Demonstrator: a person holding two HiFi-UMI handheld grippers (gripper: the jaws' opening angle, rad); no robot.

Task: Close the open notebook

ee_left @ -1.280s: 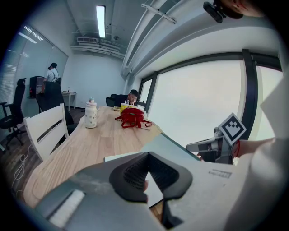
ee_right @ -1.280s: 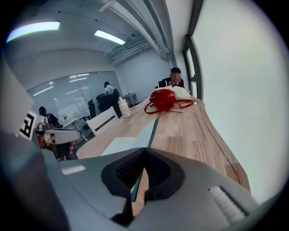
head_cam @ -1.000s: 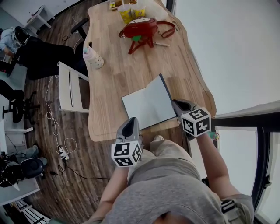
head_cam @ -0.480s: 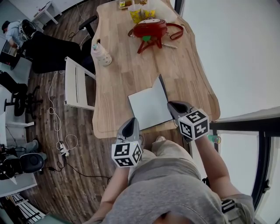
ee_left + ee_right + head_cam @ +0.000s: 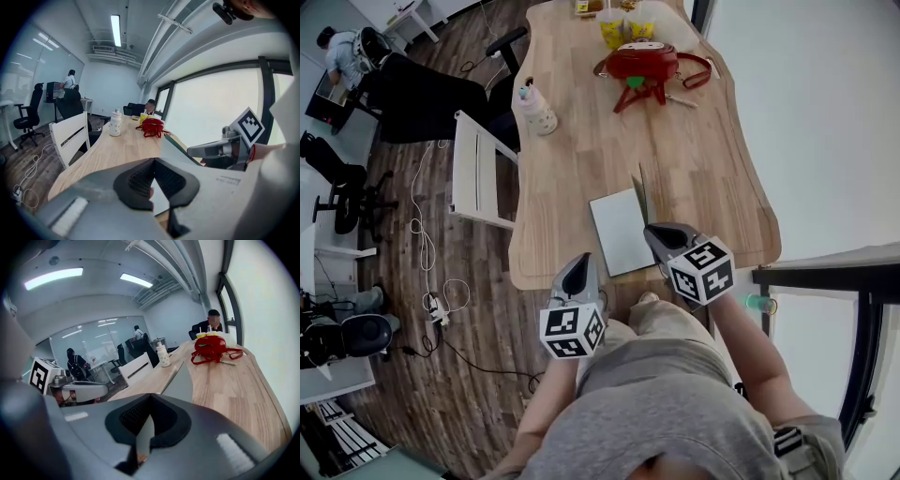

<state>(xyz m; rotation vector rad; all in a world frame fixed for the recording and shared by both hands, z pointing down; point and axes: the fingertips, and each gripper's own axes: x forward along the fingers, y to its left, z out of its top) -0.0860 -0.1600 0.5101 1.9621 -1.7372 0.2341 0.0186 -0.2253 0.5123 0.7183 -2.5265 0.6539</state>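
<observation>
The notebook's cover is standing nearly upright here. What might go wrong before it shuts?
1. The cover stands nearly upright, and the right gripper, jaws shut, seems only to push it rather than pinch it. It may slip off and flop open.
2. The notebook lies by the near edge of the table, with the left gripper beside it, not on it. The push might slide it.

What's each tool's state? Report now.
Left tool: closed, empty.
Right tool: closed on the notebook cover.
</observation>
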